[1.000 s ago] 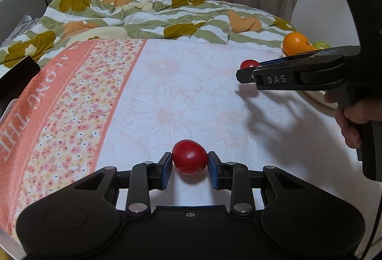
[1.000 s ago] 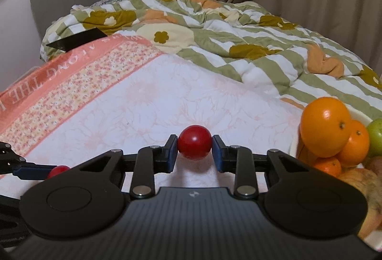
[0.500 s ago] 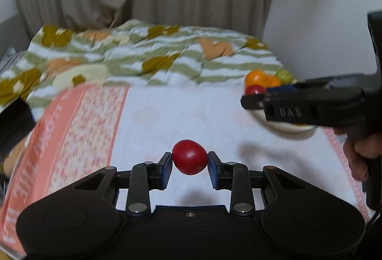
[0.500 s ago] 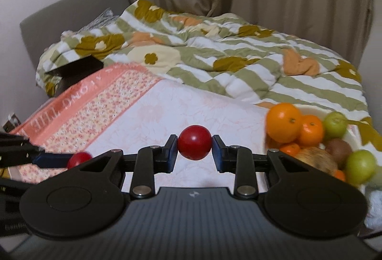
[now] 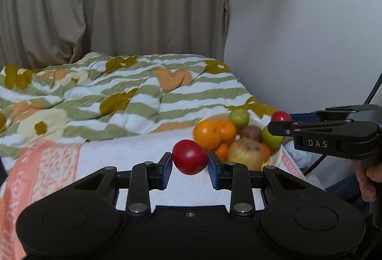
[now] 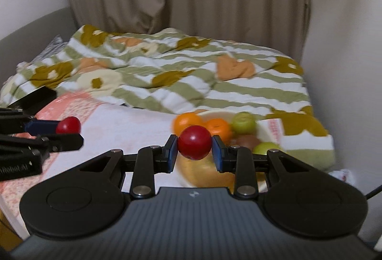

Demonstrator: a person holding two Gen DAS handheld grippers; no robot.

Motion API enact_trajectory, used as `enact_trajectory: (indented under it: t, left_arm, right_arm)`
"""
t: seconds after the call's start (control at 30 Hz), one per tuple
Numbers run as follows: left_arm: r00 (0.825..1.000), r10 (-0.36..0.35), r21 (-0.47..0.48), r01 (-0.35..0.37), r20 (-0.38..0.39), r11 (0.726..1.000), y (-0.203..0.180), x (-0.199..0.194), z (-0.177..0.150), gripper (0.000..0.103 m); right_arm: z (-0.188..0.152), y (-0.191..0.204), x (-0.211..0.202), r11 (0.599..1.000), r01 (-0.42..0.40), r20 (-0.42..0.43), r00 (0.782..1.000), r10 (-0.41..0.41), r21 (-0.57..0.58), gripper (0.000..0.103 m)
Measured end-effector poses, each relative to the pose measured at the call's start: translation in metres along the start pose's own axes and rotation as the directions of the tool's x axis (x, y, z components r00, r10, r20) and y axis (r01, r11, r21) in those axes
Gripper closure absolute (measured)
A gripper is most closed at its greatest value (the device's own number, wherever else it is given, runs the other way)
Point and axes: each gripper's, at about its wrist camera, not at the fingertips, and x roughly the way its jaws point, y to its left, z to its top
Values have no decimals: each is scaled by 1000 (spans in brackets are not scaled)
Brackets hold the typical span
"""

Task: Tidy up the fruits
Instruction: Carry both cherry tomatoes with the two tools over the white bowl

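Observation:
My left gripper (image 5: 190, 161) is shut on a red tomato (image 5: 189, 157), held in the air left of a white fruit bowl (image 5: 274, 158). The bowl holds oranges (image 5: 207, 134), green fruits (image 5: 238, 117), a kiwi (image 5: 250, 132) and an apple (image 5: 243, 152). My right gripper (image 6: 194, 148) is shut on a second red tomato (image 6: 194, 145), held above the bowl's near side (image 6: 205, 174). In the left wrist view the right gripper (image 5: 279, 120) hovers over the bowl's right side. The left gripper also shows in the right wrist view (image 6: 69, 127) at left.
The bowl sits on a white floral sheet (image 5: 133, 152) with a pink patterned border (image 5: 47, 159). A green-striped flowered duvet (image 5: 107, 93) lies bunched behind. Beige curtains (image 5: 119, 9) and a white wall (image 5: 298, 33) stand beyond. A dark object (image 6: 35, 97) lies at far left.
Both grippers have lifted and tilted up, each still holding its tomato. The bowl now shows closer to both grippers, and the right gripper has moved over it.

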Motion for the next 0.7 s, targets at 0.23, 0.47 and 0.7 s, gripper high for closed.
enact_trajectory:
  t: [0.23, 0.47, 0.7]
  left_arm:
    - [999, -23, 7, 23, -24, 1000, -33, 50, 25, 68]
    - [996, -44, 45, 48, -74, 998, -63, 109, 38, 68]
    - [990, -36, 83, 48, -138, 995, -79, 153, 35, 68]
  right_arm:
    - [8, -51, 27, 1000, 18, -28, 999, -18, 15, 57]
    - [13, -90, 56, 1000, 15, -50, 999, -14, 21, 57]
    - [15, -115, 79, 999, 0, -74, 997, 3, 32, 57]
